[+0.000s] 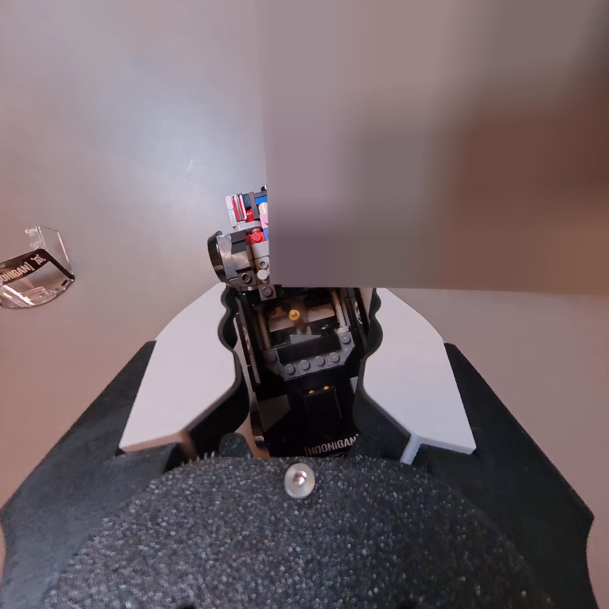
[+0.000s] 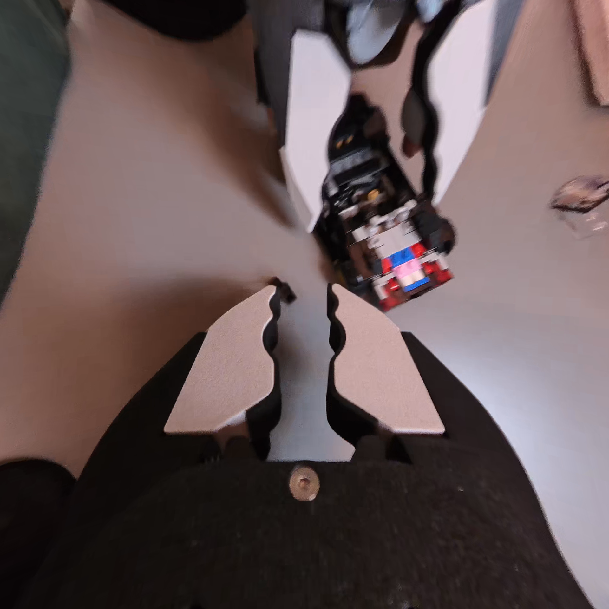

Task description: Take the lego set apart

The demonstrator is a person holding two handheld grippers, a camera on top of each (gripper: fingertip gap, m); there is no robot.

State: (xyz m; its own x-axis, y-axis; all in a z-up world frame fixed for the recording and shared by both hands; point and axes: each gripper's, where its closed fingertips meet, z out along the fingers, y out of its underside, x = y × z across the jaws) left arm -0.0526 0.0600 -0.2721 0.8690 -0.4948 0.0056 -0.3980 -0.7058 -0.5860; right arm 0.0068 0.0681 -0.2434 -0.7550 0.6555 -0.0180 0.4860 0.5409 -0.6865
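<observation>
Clamping the black lego car [image 1: 303,356] by its sides, the left gripper [image 1: 301,296] holds it over the grey desk [image 1: 115,148], the car's exposed red, blue and pink bricks pointing away from the camera. The right gripper [image 2: 303,290] hovers just beside that end with its fingers [image 2: 237,362] slightly parted, grasping nothing. A clear windscreen piece [image 1: 33,267] lies toward the desk's left edge.

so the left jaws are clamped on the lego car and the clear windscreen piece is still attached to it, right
Not quite. The left gripper does clamp the lego car, but the clear windscreen piece is off it, lying apart on the table, as the left wrist view shows.
</observation>
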